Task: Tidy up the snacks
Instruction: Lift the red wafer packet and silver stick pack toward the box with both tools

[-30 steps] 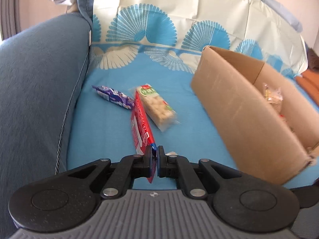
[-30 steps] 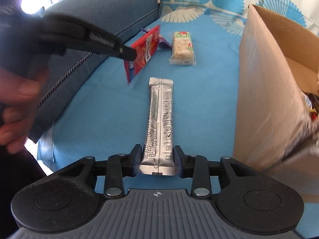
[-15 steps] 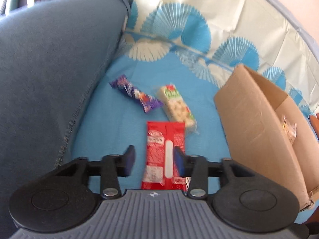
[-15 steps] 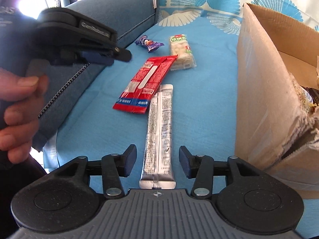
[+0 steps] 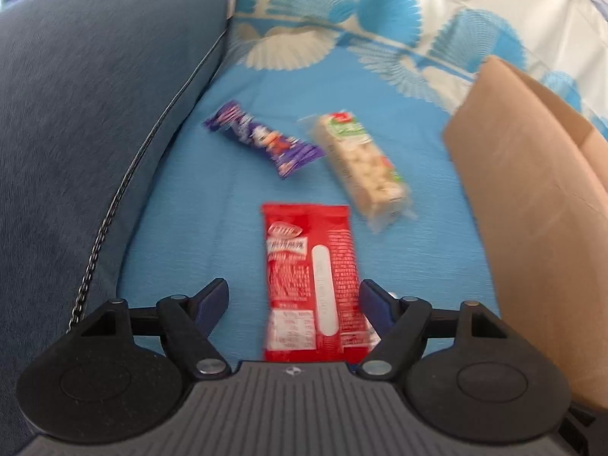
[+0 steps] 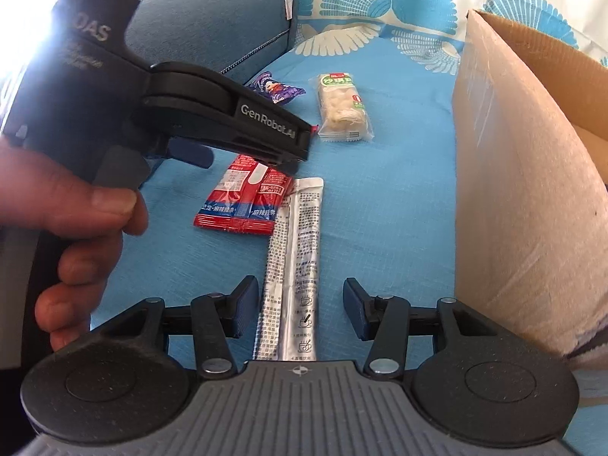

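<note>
Lying flat on the blue cloth of a sofa seat, the red snack packet sits between the fingers of the left tongs, whose jaws have just been opening and now stand wide apart, gripping nothing. In the right wrist view the same packet lies partly under the nose of the left tongs, which a person's hand holds by the grip. A long silver stick sachet lies lengthwise between the fingers of the right tongs; these jaws too have been opening and stand clear of the sachet on both sides. The sachet's far end touches the red packet's edge. Beyond them a purple candy wrapper and a pale rice-crisp bar in clear wrap lie side by side near the blue sofa armrest. A cardboard box stands upright on the right, just beside the sachet.
</note>
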